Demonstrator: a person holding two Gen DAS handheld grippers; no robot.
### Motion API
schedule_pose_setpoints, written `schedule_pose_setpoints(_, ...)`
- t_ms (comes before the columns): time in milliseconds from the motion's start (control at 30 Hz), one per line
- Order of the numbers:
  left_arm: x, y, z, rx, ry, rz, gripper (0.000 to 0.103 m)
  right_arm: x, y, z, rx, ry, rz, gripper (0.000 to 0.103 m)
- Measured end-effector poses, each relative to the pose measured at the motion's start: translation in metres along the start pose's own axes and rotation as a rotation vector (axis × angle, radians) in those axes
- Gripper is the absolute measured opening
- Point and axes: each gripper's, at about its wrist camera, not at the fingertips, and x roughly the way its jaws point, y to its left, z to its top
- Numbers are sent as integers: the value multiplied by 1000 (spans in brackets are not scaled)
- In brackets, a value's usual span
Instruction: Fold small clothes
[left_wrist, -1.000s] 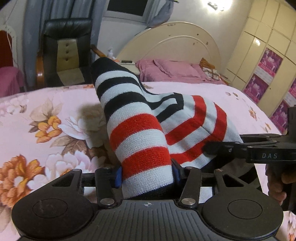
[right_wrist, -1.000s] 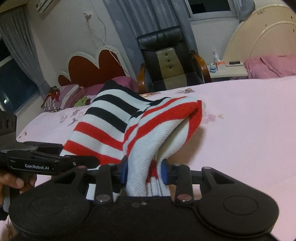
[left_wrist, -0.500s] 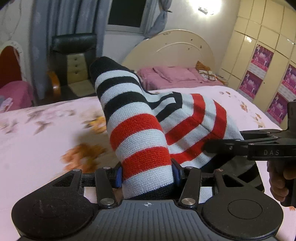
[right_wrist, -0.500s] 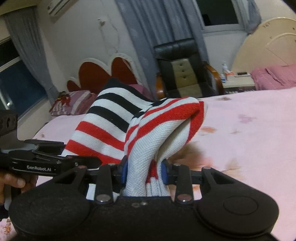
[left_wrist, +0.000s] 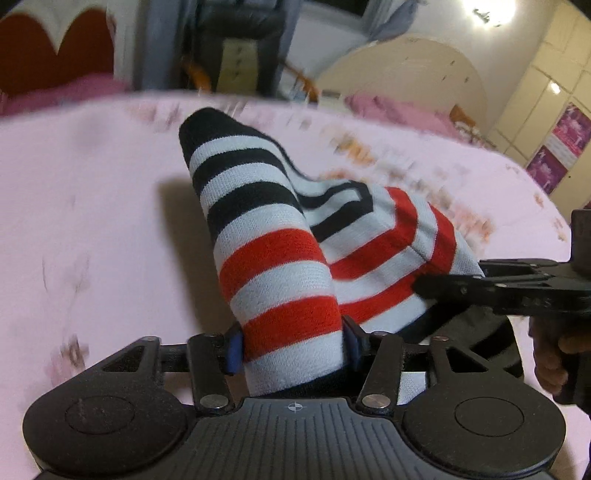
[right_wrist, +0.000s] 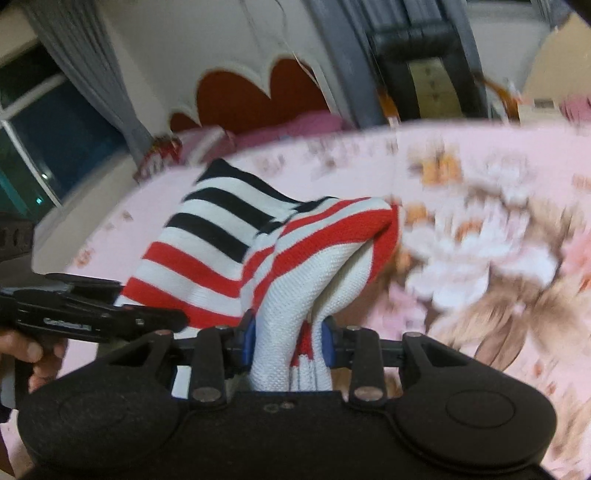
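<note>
- left wrist view: left gripper (left_wrist: 291, 345) pinches one end of the striped knit garment (left_wrist: 273, 236), held up over the bed (left_wrist: 92, 206).
- right wrist view: right gripper (right_wrist: 288, 341) is clamped on another bunched edge, white inside showing.
- progress: seemingly mid-fold; laying flat and further folds are left.
- hidden: blurred bedding; lower cloth sits behind the grippers, so its type is unclear.
</note>
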Motion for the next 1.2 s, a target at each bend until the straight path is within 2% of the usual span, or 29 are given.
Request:
schedule_pose_setpoints(33, 2, 8, -7, -16, -32, -6, 70, 11, -9, -6, 9, 27, -40, 35)
schedule_pose_setpoints(100, 5, 13, -18, -32, -63, 1, 87, 16, -27, -14, 103, 11, 4, 38)
schedule_pose_setpoints(167, 5, 18, -22, -54, -77, 5, 90, 15, -43, -14, 196, 17, 45, 39)
schedule_pose_setpoints(233, -4, 13, -19, -38, -106, 42, 90, 5, -36, -11, 170, 7, -2, 44)
schedule_pose_setpoints(267, -16, 7, -17, -19, -145, 77, 90, -8, -27, -8, 140, -19, -48, 42)
schedule_pose_setpoints(300, -31, 5, -19, 1, -196, 100, 90, -19, -21, -6, 108, -46, -76, 32)
schedule_pose_setpoints(333, -45, 4, -20, 11, -247, 107, 90, -32, -11, -2, 60, -76, -108, 28)
schedule_pose_setpoints(367, -58, 4, -21, 16, -290, 87, 87, -45, -2, 2, 15, -99, -118, 28)
schedule_pose_setpoints(400, -68, 1, -21, 19, -322, 48, 77, -55, 7, 5, -15, -113, -116, 28)
schedule_pose_setpoints(433, -71, -3, -20, 21, -337, 4, 71, -61, 14, 6, -41, -116, -108, 27)
schedule_pose_setpoints(467, -69, -10, -20, 30, -336, -50, 66, -58, 25, 9, -70, -110, -100, 26)
schedule_pose_setpoints(500, -64, -18, -21, 51, -324, -82, 66, -57, 36, 6, -115, -93, -94, 24)
schedule_pose_setpoints(533, -57, -24, -24, 79, -302, -84, 66, -50, 44, 3, -155, -68, -99, 23)
schedule_pose_setpoints(600, -36, -35, -32, 122, -234, -23, 66, -36, 52, -5, -219, -14, -133, 19)
schedule_pose_setpoints(700, -22, -46, -44, 193, -232, 52, 66, -12, 51, -23, -284, 69, -246, 14)
schedule_pose_setpoints(867, -19, -61, -46, 258, -244, 134, 66, -8, 41, -30, -265, 52, -248, 14)
schedule_pose_setpoints(933, -30, -68, -48, 249, -261, 169, 68, -8, 38, -29, -236, 50, -241, 14)
schedule_pose_setpoints(967, -43, -74, -51, 240, -268, 180, 73, -13, 37, -26, -195, 45, -233, 15)
schedule_pose_setpoints(1000, -55, -78, -55, 226, -282, 182, 83, -22, 40, -27, -169, 31, -231, 28)
schedule_pose_setpoints(1033, -69, -82, -61, 210, -307, 187, 89, -36, 44, -28, -151, -5, -236, 40)
schedule_pose_setpoints(1067, -82, -87, -69, 194, -338, 202, 95, -53, 48, -33, -143, -56, -246, 67)
schedule_pose_setpoints(1100, -95, -94, -77, 181, -361, 212, 95, -67, 52, -37, -142, -91, -249, 78)
schedule_pose_setpoints(1167, -114, -107, -90, 164, -371, 226, 96, -97, 60, -50, -125, -133, -245, 74)
schedule_pose_setpoints(1200, -123, -115, -98, 155, -377, 243, 99, -109, 63, -56, -109, -137, -245, 76)
